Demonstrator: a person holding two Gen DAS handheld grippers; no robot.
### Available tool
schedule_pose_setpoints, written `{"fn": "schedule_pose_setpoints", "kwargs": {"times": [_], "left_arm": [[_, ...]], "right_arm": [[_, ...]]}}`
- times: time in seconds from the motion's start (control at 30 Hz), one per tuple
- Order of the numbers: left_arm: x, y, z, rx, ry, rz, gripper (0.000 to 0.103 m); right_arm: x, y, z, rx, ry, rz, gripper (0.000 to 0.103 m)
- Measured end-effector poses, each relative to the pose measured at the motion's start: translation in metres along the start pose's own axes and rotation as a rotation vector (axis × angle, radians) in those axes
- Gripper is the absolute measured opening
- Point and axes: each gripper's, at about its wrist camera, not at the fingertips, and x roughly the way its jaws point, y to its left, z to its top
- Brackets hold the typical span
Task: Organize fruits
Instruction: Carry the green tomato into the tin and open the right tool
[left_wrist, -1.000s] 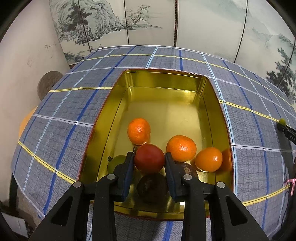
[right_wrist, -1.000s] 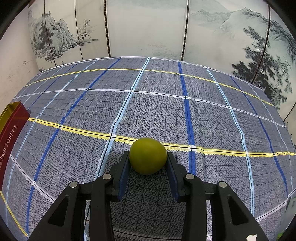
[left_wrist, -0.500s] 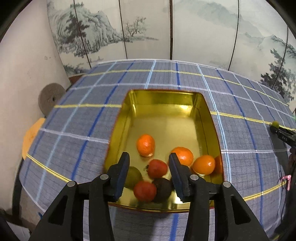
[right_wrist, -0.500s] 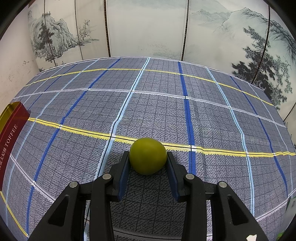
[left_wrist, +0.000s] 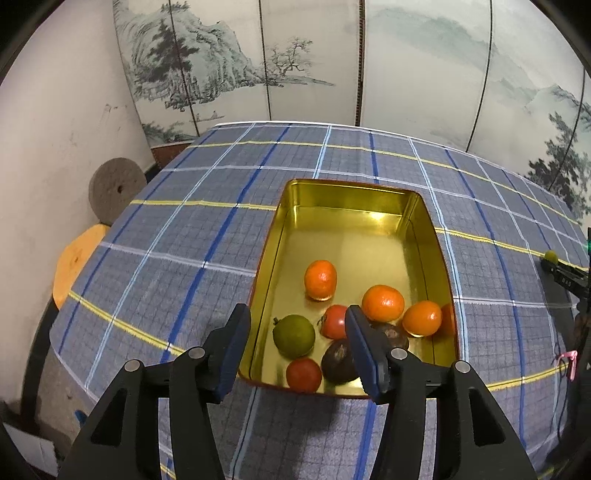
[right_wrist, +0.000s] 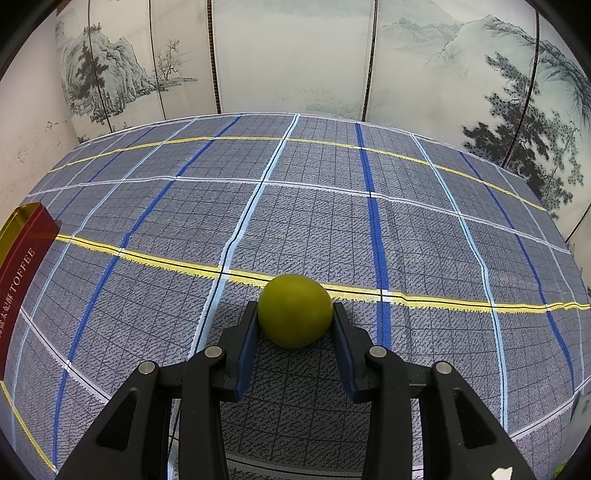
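Note:
A gold tin (left_wrist: 351, 192) sits on the checked tablecloth and holds several fruits: three oranges (left_wrist: 320, 279), two red tomatoes (left_wrist: 303, 374), a green lime (left_wrist: 294, 335) and two dark fruits (left_wrist: 338, 356). Above the tin's near end my left gripper (left_wrist: 297, 347) hangs with its jaws opening and nothing between them. In the right wrist view my right gripper (right_wrist: 294, 334) is shut on a yellow-green round fruit (right_wrist: 294, 310) just above the cloth. The same fruit (left_wrist: 551, 255) and gripper show at the right edge of the left wrist view.
The tin's red outer wall (right_wrist: 20, 266) shows at the left edge of the right wrist view. A painted folding screen (left_wrist: 332, 55) stands behind the table. A grey disc (left_wrist: 116, 189) and an orange stool (left_wrist: 75, 258) lie off the table's left side.
My left gripper let go of the red tomato, which now lies in the tin, then opened wider and drew up and back. The right gripper and its fruit have not moved.

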Motion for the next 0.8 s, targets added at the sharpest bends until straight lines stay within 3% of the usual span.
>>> {"fn": "schedule_pose_setpoints", "kwargs": {"times": [0.2,0.3,0.53,0.8], "left_arm": [[0.001,0.004,-0.009,-0.033,0.009,0.01,0.06],[-0.003,0.003,-0.015,-0.038,-0.004,0.055,0.066],[-0.009,0.009,-0.023,-0.071,-0.025,0.036,0.071],[-0.008,0.017,-0.027,-0.099,-0.021,0.039,0.071]], "right_arm": [[-0.001,0.0,0.0,0.007,0.0,-0.01,0.034],[0.0,0.003,0.001,0.016,0.001,-0.021,0.034],[-0.007,0.016,-0.003,0.014,0.007,-0.032,0.034],[-0.039,0.049,0.003,-0.019,-0.033,0.062,0.034]]}}
